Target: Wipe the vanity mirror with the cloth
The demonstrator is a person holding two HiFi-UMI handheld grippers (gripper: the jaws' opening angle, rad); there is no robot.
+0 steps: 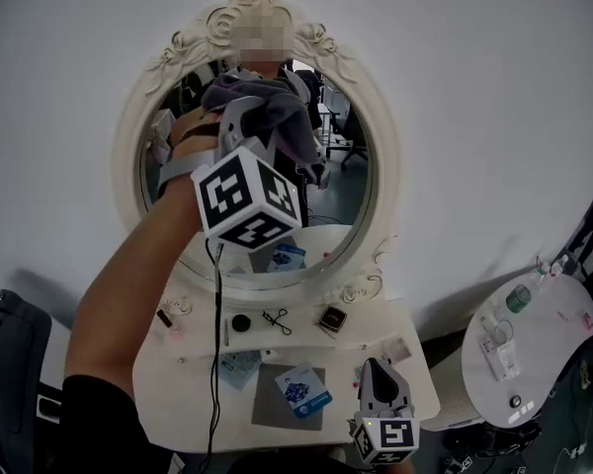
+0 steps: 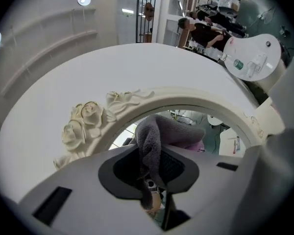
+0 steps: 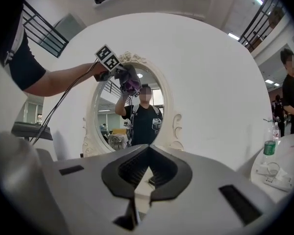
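Left gripper (image 1: 264,118) is raised at the mirror (image 1: 341,200), jaws pinching a grey cloth (image 1: 269,99). In the left gripper view the cloth (image 2: 162,135) runs down between the jaws of the left gripper (image 2: 154,173) and bunches out ahead of the tips, with a purple bit on its right side. The mirror's rose-carved frame (image 2: 85,124) arches just above and ahead of the jaws. The cloth sits at the upper part of the glass and looks pressed on it; contact not fully clear. A black cable (image 1: 215,349) hangs from the left gripper down past the table (image 1: 178,368).

Right gripper (image 1: 378,371) is low, well below and right of the left one, over the table's front edge. In its own view the right gripper (image 3: 148,156) has its jaws pressed together with nothing between them, pointing at the mirror (image 3: 137,119) ahead. The cloth (image 3: 129,80) shows up and left of these jaws, at the mirror's top.

Just left of the right gripper lies a blue card (image 1: 304,391) on a grey mat. Further ahead, near the mirror base, are a curler (image 1: 276,319) and a black disc (image 1: 240,323). Well off to its right stands a round side table (image 1: 549,349) with a green bottle (image 1: 518,298).
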